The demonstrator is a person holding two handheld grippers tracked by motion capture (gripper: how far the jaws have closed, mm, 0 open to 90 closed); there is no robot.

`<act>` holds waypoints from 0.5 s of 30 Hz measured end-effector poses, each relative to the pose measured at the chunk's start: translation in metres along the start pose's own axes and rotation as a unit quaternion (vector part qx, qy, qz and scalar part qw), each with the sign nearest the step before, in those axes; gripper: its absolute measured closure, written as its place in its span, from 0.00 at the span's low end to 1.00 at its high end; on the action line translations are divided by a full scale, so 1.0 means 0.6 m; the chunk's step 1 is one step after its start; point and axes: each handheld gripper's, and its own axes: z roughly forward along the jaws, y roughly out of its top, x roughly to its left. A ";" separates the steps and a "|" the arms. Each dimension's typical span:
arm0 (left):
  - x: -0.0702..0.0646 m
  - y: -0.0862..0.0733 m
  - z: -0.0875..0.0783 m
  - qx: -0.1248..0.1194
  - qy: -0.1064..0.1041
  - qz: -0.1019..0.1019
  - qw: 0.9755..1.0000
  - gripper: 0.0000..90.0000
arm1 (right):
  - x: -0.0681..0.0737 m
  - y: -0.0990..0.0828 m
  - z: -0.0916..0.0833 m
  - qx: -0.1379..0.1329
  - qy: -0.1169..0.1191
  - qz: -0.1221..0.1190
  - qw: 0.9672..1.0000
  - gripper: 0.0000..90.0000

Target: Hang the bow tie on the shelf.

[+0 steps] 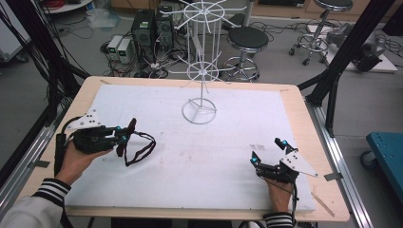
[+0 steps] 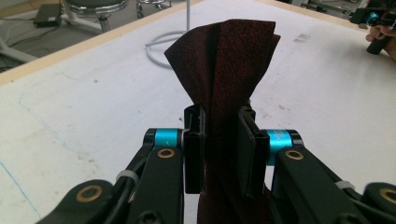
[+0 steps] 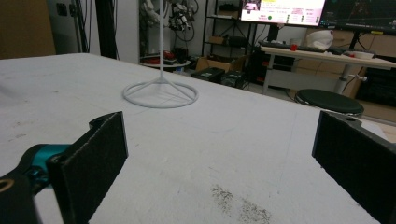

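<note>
Between the left gripper's (image 1: 124,135) fingers sits a dark-red strap (image 2: 224,70); right gripper's (image 1: 267,151) fingers gape wide.

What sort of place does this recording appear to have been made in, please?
Most likely a lab or workshop: computer towers with tangled cables sit on the floor, rolling stools stand around, and wall monitors hang above a cluttered desk behind the padded table.
</note>
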 end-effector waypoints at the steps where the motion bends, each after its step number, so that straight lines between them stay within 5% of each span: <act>1: 0.001 0.002 -0.001 -0.003 0.001 0.002 1.000 0.83 | 0.000 0.000 0.000 0.000 0.000 0.000 1.000 0.03; 15: 0.008 0.062 -0.002 -0.030 0.000 0.015 0.999 0.83 | 0.000 0.000 0.000 0.000 0.000 0.002 1.000 0.03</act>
